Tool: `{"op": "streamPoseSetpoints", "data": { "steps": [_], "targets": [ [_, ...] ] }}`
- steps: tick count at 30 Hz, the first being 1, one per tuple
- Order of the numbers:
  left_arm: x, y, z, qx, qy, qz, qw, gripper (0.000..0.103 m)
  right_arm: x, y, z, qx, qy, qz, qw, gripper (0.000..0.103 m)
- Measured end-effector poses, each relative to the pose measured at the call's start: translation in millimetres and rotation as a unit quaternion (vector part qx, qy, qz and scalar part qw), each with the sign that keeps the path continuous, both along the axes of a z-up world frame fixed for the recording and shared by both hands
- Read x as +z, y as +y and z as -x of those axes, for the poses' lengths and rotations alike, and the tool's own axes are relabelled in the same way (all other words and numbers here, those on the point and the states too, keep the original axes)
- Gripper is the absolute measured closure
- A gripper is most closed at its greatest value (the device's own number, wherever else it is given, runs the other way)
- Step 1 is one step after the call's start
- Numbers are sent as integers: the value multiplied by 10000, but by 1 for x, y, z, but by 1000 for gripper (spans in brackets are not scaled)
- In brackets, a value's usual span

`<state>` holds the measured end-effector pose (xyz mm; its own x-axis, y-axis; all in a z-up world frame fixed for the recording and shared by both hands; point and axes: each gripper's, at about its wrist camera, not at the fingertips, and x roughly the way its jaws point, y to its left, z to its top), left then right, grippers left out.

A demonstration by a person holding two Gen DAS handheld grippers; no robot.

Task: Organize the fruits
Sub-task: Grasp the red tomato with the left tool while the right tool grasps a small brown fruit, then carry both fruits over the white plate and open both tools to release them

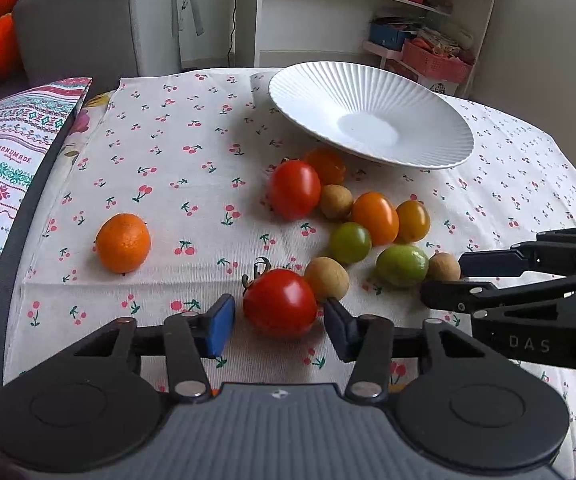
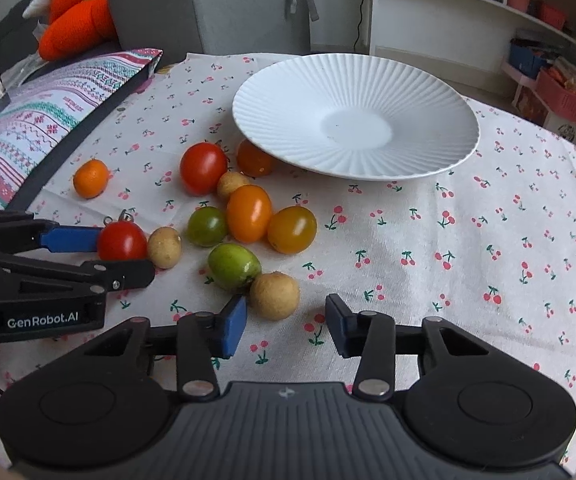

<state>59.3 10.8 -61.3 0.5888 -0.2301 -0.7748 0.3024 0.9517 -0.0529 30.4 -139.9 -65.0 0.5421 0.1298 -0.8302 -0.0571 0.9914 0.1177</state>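
Note:
Several small fruits lie in a cluster on the cherry-print tablecloth in front of an empty white ribbed plate (image 1: 371, 114), which also shows in the right wrist view (image 2: 351, 116). My left gripper (image 1: 280, 326) is open, its jaws on either side of a red tomato with a stem (image 1: 280, 304), not touching it; it also shows in the right wrist view (image 2: 122, 240). My right gripper (image 2: 286, 326) is open, with a tan longan (image 2: 275, 295) just ahead of its left finger (image 2: 232, 330). A green fruit (image 2: 234, 266) lies behind the longan. An orange citrus (image 1: 123, 242) sits alone at the left.
A second red tomato (image 1: 293, 189), orange and yellow tomatoes (image 1: 375, 218), a dark green one (image 1: 350, 242) and more longans fill the cluster. A patterned cushion (image 1: 4, 184) borders the table's left. A grey chair (image 1: 88, 20) and white shelves (image 1: 387, 0) stand behind.

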Motion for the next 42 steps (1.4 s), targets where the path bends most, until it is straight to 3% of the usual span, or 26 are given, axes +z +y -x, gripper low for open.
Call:
{"op": "streamPoseSetpoints", "data": {
  "steps": [4, 7, 19, 27, 42],
  "targets": [
    [-1, 1, -2, -1, -17, 5, 10000, 72, 1, 3, -1, 35, -35, 62, 10000, 72],
    [-1, 2, -3, 5, -10, 26, 10000, 73, 2, 4, -1, 67, -39, 56, 10000, 79],
    [4, 6, -3, 47, 79, 132, 9999, 73, 7, -2, -3, -45, 79, -39, 10000, 79],
    [19, 10, -4, 118, -47, 500, 9987, 73, 17, -11, -1, -246, -55, -394, 9989, 79],
    [52, -15, 0, -169, -345, 783, 9962, 73, 44, -33, -3, -498, -368, -765, 9951, 79]
  ]
}}
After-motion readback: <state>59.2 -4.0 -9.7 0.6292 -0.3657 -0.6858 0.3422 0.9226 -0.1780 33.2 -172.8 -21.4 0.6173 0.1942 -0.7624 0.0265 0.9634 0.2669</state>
